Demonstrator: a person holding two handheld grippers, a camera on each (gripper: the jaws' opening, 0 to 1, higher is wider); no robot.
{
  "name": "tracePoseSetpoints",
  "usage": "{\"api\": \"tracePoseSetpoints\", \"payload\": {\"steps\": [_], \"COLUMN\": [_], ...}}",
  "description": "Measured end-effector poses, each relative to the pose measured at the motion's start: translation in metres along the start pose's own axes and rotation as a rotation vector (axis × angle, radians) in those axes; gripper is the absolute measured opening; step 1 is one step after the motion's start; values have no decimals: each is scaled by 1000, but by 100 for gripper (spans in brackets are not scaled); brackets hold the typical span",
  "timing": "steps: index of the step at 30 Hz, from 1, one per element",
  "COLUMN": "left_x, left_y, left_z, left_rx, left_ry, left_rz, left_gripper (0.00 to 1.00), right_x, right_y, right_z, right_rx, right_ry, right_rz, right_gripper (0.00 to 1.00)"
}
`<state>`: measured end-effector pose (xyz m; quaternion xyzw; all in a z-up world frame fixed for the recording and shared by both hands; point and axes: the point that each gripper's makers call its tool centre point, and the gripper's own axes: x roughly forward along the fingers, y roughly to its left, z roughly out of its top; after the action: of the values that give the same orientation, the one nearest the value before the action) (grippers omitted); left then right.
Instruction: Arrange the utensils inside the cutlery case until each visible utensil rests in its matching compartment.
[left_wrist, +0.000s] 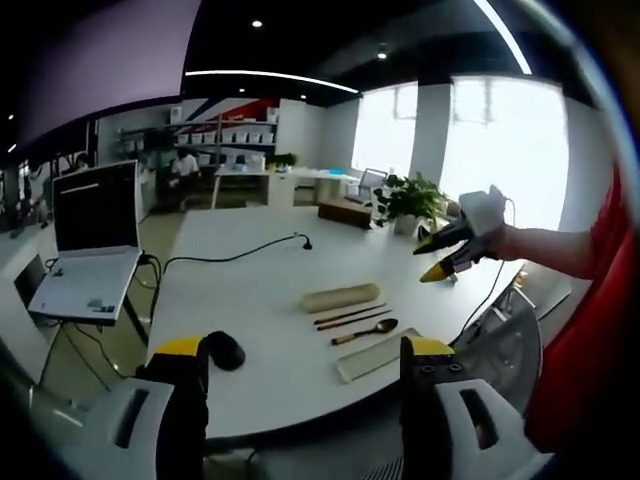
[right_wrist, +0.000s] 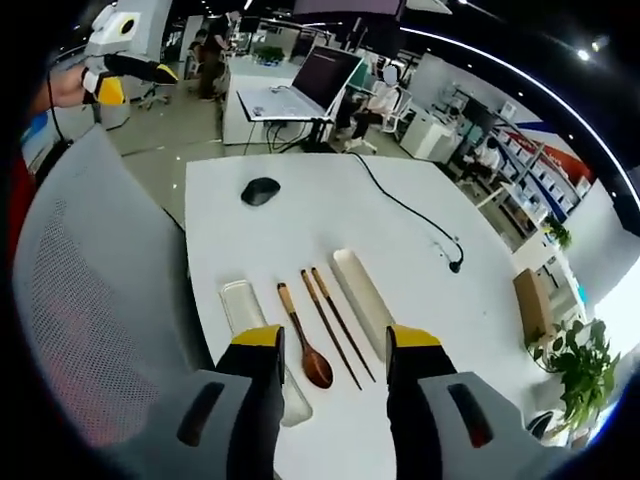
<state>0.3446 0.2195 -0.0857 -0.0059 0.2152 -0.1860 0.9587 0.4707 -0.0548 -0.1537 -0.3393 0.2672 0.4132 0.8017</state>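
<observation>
Right gripper (right_wrist: 328, 345) open over spoon (right_wrist: 303, 350)

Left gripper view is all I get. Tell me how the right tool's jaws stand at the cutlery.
Observer: The right tool is open. In the right gripper view its jaws frame the bowl of the spoon and the near ends of the chopsticks.
Operator: Report the cutlery case.
Observer: The cutlery case lies hollow side up beside the chopsticks and looks empty.
Operator: Say where my left tool sits.
Observer: The left tool is held off the table, beyond a mesh chair back.
</observation>
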Motion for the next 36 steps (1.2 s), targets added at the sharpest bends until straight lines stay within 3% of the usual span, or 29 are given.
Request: {"api": "tracePoseSetpoints", "payload": {"steps": [7,14,19,24,32,36], "left_x": [-3,-2,1,3,0,1], "left_y": [6,6,1,0,4,8], "left_z": [-2,-2,-1,1,12,9], "left_rx": [-22,-9,2,11,-4,-27], "left_ry": [-3,2,8,12,-33,-33], "left_rz": [30,18,3,-5,-19,-35], "left_gripper": [82,81,81,80,81,81], "right_x": [11,22,36,41,44,47], "right_y": [0,1,-3,-3,2,3], "right_z": [2,-2,-7,-8,-14,-12], "right_rx": [6,13,64,194,192,178], "right_ry": [4,10,1,-15,26,32], "right_rz": [31,49,59,80,90,95], "right_gripper": [38,37,36,35,34,34]}}
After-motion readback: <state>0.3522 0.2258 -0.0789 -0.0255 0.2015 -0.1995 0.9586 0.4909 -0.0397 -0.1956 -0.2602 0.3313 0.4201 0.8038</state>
